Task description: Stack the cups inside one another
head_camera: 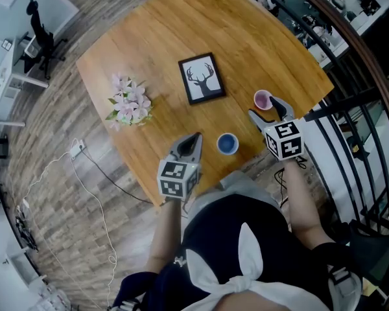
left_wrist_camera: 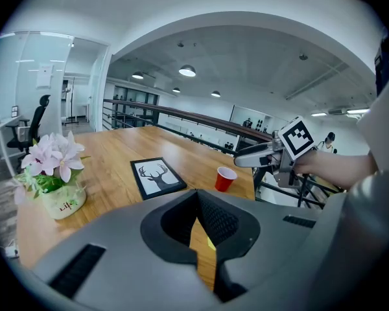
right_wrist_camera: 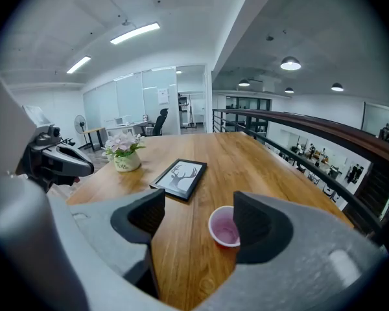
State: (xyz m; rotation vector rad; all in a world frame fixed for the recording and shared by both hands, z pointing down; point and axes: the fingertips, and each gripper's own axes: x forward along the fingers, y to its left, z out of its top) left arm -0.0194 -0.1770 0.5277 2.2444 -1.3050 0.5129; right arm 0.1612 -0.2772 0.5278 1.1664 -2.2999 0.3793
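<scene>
Left claw (left_wrist_camera: 196, 203) pinched closed, empty; right claw (right_wrist_camera: 198, 212) wide, red cup (right_wrist_camera: 223, 227) beside its right jaw; flowerpot (left_wrist_camera: 63, 203) lettering unreadable.

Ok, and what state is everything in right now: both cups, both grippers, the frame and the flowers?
Left gripper: shut, empty.
Right gripper: open, not gripping anything.
Red cup: upright, empty, just ahead of the right gripper's open jaws.
Blue cup: upright, empty, apart from the red cup, not stacked.
Picture frame: lying flat, face up.
Flower pot: upright.
</scene>
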